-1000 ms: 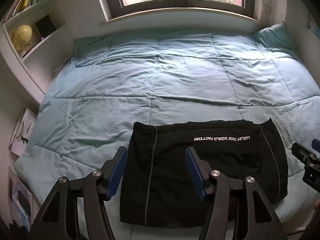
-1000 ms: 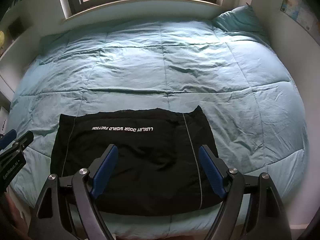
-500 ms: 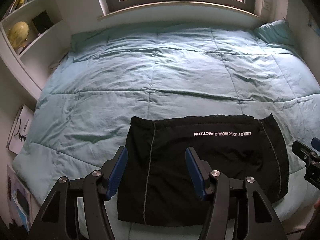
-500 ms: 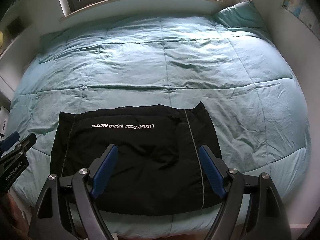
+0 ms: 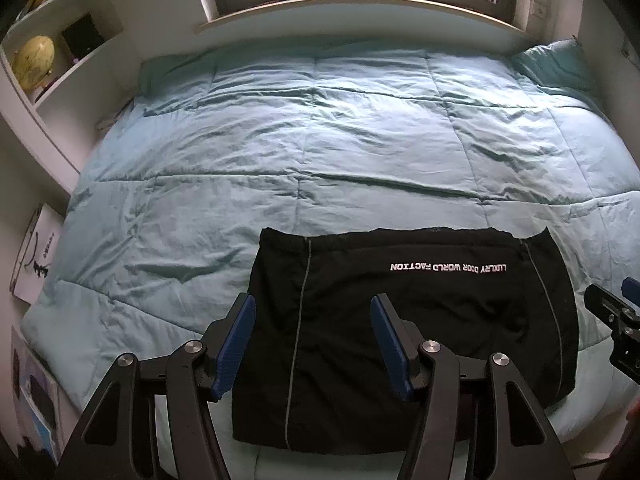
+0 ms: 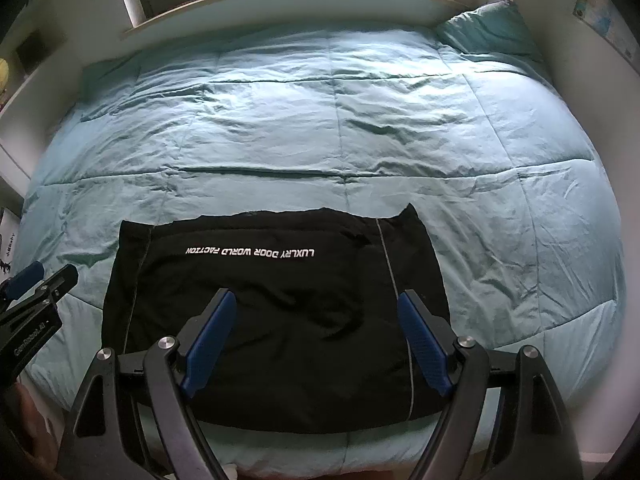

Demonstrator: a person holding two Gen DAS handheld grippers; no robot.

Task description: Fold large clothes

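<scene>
A black folded garment [image 5: 400,336] with white lettering lies flat near the foot edge of the bed, on the teal quilt [image 5: 320,140]. Its long axis runs side to side across both views. The left hand-held gripper [image 5: 314,344] hangs above the garment's left part, jaws apart and empty; the right hand-held gripper [image 6: 316,340] hangs above its right part, jaws wider and also empty. The garment lies just below and ahead of both, so neither is clearly nearer.
</scene>
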